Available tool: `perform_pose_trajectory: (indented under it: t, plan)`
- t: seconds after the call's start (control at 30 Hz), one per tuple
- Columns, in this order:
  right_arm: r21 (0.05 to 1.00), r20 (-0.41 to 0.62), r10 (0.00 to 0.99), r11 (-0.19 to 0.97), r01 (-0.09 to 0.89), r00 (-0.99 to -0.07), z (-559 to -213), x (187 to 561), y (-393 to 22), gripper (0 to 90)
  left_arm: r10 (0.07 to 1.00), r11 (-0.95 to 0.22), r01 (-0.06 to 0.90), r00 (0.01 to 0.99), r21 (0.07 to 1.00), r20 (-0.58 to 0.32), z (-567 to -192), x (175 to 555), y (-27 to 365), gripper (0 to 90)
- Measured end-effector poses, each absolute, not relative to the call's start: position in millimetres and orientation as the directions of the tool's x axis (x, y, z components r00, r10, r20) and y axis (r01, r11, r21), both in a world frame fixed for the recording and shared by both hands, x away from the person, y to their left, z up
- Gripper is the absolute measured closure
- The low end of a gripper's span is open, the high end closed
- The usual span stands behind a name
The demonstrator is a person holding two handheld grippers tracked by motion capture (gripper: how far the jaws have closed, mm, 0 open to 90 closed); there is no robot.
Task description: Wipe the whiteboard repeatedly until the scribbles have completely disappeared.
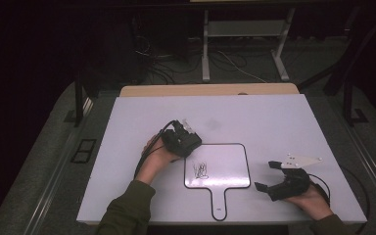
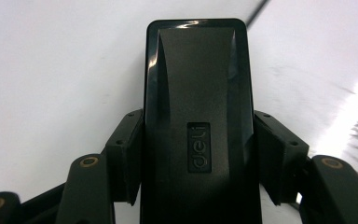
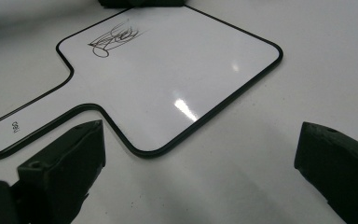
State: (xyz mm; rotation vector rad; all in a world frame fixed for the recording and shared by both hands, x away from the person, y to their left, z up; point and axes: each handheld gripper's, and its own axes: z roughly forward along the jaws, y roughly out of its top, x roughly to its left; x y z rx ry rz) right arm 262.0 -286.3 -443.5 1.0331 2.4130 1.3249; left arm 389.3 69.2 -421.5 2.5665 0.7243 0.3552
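From above I see my left tool point(image 1: 185, 133) holding the black eraser point(image 1: 182, 142) at the whiteboard point(image 1: 225, 169)'s top-left corner, scribble point(image 1: 200, 170) unwiped. Left gripper view: jaws clenched on the eraser point(image 2: 196, 116). Right gripper view: my right tool point(image 3: 205, 168) gapes, released, on the bench point(image 3: 307, 56) beside the whiteboard point(image 3: 168, 79); the wiping remains.

Olive sleeves point(image 1: 127, 208), black cabled grippers point(image 1: 181, 139)
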Motion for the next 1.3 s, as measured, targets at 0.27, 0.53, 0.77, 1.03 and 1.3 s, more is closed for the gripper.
perform_pose_trajectory:
  t: [0.27,0.53,0.77,1.03,1.3]
  plan:
    - [0.805,0.147,0.661,0.352,0.477,-0.736,-443,262,-287,0.7,0.572,-0.746,0.446,0.81,0.496,0.132,-423,397,73,39.1]
    - [0.803,0.149,0.661,0.353,0.48,-0.736,-443,262,-286,0.7,0.534,-0.762,0.43,0.841,0.485,0.094,-422,389,68,39.1]
    - [0.804,0.148,0.661,0.353,0.479,-0.736,-443,262,-286,0.7,0.486,-0.772,0.399,0.872,0.495,0.055,-422,379,60,39.0]
    - [0.804,0.143,0.662,0.356,0.477,-0.736,-443,262,-286,0.7,0.542,-0.728,0.438,0.839,0.527,0.052,-425,393,62,39.0]
    - [0.801,0.143,0.662,0.36,0.478,-0.736,-443,262,-286,0.7,0.499,-0.757,0.403,0.865,0.515,0.057,-424,382,53,39.1]
